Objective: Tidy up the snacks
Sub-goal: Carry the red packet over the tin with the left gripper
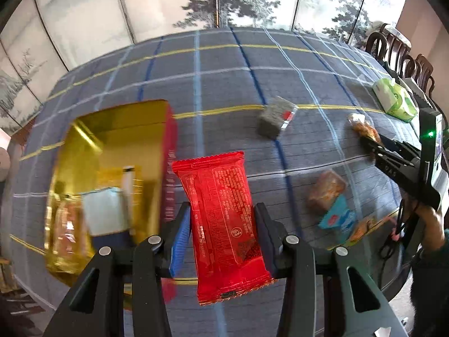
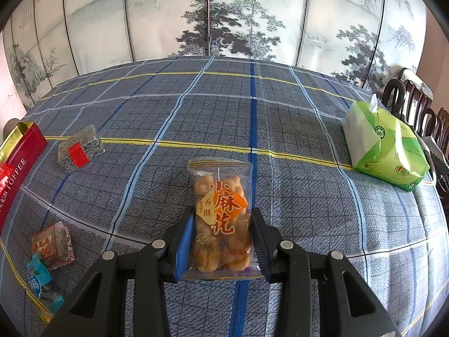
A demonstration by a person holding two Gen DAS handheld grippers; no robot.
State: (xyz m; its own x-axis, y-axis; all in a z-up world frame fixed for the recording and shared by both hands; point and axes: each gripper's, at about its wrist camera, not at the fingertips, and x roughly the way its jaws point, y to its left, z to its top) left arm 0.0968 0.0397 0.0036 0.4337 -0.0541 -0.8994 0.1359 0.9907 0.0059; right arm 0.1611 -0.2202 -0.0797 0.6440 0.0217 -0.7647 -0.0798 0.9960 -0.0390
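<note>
My left gripper (image 1: 223, 219) is shut on a red snack packet (image 1: 221, 219) and holds it above the table, just right of an open red tin with a gold inside (image 1: 112, 151) that holds several snacks. My right gripper (image 2: 223, 224) is shut on a clear packet of fried dough twists (image 2: 221, 219), held over the table. The right gripper (image 1: 373, 146) also shows at the right in the left wrist view. The red tin's side (image 2: 19, 154) shows at the far left in the right wrist view.
A plaid cloth (image 2: 280, 129) covers the table. A clear grey packet with a red label (image 2: 80, 148) lies mid-table. A brown snack (image 2: 53, 244) and a blue packet (image 2: 39, 278) lie near the front. A green tissue pack (image 2: 387, 151) and dark chairs (image 2: 412, 104) stand at the right.
</note>
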